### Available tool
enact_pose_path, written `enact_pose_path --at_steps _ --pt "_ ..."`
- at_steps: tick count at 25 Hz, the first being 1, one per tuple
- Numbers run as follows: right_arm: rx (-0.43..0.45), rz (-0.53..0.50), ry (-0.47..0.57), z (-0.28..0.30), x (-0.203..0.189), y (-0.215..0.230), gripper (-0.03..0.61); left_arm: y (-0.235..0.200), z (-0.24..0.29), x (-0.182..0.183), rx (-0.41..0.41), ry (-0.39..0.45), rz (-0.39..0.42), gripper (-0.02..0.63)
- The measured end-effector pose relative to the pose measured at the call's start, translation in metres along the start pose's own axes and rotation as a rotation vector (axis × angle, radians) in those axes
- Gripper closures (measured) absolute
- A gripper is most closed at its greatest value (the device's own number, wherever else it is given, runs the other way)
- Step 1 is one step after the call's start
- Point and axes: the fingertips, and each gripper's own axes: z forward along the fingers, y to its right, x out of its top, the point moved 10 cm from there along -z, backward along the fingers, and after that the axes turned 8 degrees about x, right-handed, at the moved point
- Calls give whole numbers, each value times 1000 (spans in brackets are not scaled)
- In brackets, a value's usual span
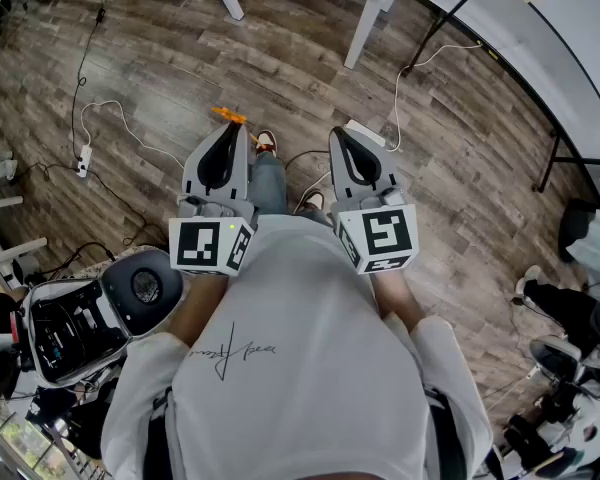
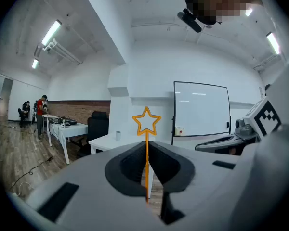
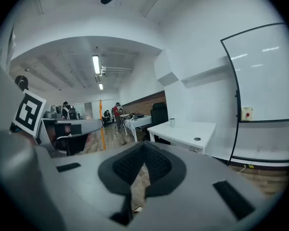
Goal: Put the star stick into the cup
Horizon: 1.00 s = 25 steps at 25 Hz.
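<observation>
The left gripper (image 2: 147, 150) has its jaws pressed together on the shaft of the star stick (image 2: 147, 137). The orange stick stands upright out of the dark pads with its hollow star head above the jaw tips. From the head view only a short orange piece shows past the gripper's nose. The right gripper (image 3: 143, 146) is held just beside it, jaws closed on nothing, with bare wood floor (image 1: 160, 78) showing through the gap below them. Further out, the cup (image 2: 118, 135) is a small pale thing standing on a white table (image 2: 102, 141) well apart from both grippers, to the left of a whiteboard (image 2: 201, 109). The step in hand looks like the carry to that table, so the task is only begun. To do it well, the clamp should probably stay firm and the shaft vertical during the walk, since a thin stick can pivot between flat pads. At the table, the lower end, which no view shows clearly, needs lining up over the cup's mouth before lowering. The cup seems light, so a sideways nudge from the stick could tip it; the free gripper could steady it if needed.
</observation>
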Motion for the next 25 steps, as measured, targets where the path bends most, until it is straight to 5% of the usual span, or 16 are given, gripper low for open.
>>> enact_pose_path --at_steps 13,25 --pt "39 55 14 44 10 29 569 -30 49 -3 38 16 -51 593" --pt "41 43 -54 165 51 60 569 -111 152 24 4 7 -64 592"
